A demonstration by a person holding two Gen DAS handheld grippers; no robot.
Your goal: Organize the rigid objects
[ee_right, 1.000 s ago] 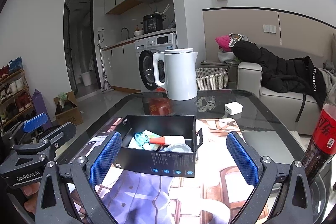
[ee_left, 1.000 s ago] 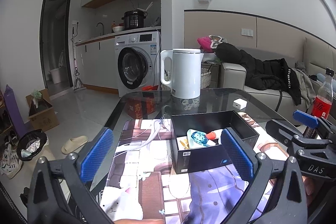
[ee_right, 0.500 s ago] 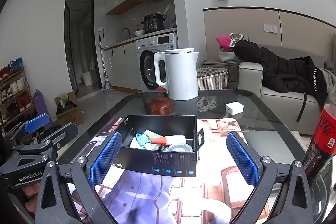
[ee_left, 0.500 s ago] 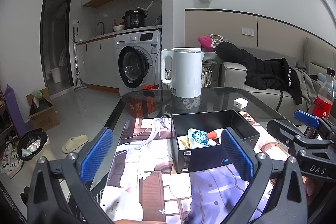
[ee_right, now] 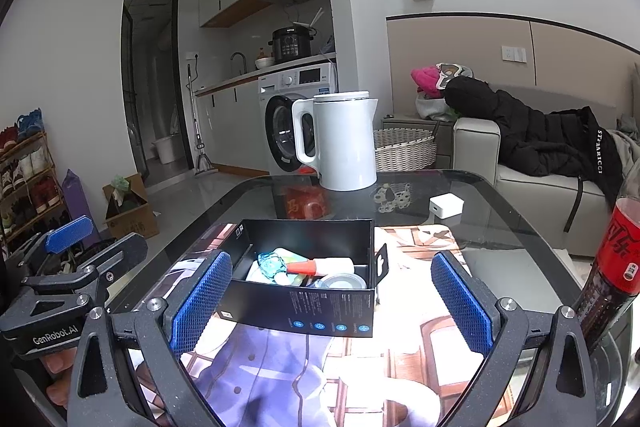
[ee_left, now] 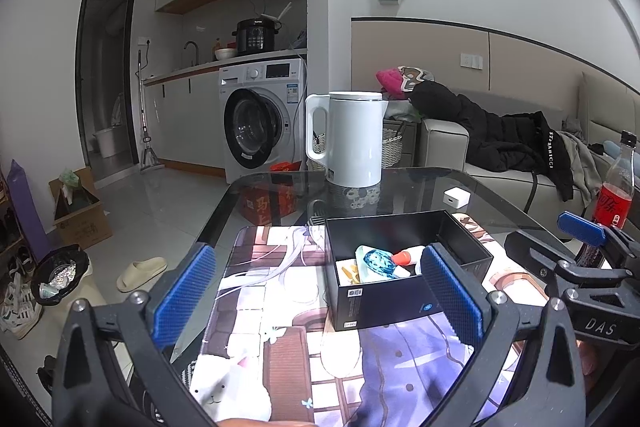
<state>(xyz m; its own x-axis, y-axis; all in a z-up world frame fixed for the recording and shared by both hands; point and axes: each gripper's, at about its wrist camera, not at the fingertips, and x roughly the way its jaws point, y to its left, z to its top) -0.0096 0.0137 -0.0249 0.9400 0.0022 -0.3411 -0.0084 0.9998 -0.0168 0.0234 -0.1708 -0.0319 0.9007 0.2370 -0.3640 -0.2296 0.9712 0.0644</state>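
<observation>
A black open box (ee_left: 384, 301) (ee_right: 300, 307) sits on the printed mat in the middle of the glass table. Inside lie a blue crinkly item (ee_left: 378, 261) (ee_right: 271, 264), a white tube with an orange cap (ee_right: 320, 265) (ee_left: 406, 257) and a round silvery lid (ee_right: 343, 282). My left gripper (ee_left: 320, 301) is open and empty, hovering just short of the box, its right pad in front of the box's near right corner. My right gripper (ee_right: 330, 301) is also open and empty, straddling the box's near side from a little way back. Each gripper shows at the edge of the other's view.
A white kettle (ee_left: 352, 139) (ee_right: 340, 141) stands at the table's far edge, a small white cube (ee_left: 456, 195) (ee_right: 445, 205) behind the box. A red-labelled cola bottle (ee_right: 616, 267) (ee_left: 614, 187) stands at the right edge. Sofa with a black coat (ee_right: 532, 143) lies beyond.
Both views have shifted only slightly; the box and its contents sit where they were and both grippers stay open.
</observation>
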